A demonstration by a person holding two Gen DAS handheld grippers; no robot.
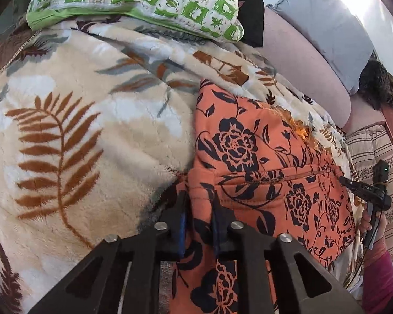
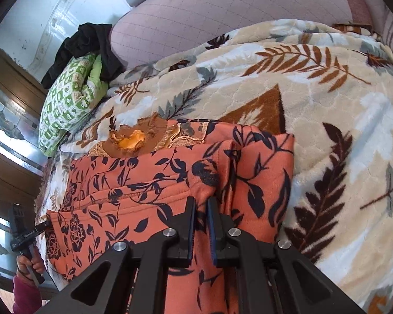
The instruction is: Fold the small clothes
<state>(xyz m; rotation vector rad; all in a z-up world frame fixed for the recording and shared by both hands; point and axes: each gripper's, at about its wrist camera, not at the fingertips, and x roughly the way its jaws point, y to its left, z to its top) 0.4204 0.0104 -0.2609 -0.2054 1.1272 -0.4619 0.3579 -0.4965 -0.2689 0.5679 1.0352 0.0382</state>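
An orange garment (image 1: 249,141) printed with black flowers lies on a beige leaf-pattern blanket (image 1: 91,120). In the left wrist view my left gripper (image 1: 199,204) is shut on a raised fold at the garment's near left edge, with cloth pinched between the blue pads. In the right wrist view the same garment (image 2: 133,183) lies partly folded, and my right gripper (image 2: 201,204) is shut on a ridge of its cloth. Each wrist view also shows the other hand-held gripper at the garment's far edge: the right gripper (image 1: 353,183) and the left gripper (image 2: 39,227). A brown and yellow trim (image 2: 133,138) shows at the garment's far end.
A green checked pillow (image 1: 144,0) and a black cloth (image 2: 89,44) lie at the head of the bed. A pink mattress (image 2: 222,7) is bare beyond the blanket (image 2: 327,104). A grey pillow (image 1: 327,26) and a striped cloth (image 1: 374,146) are at the right.
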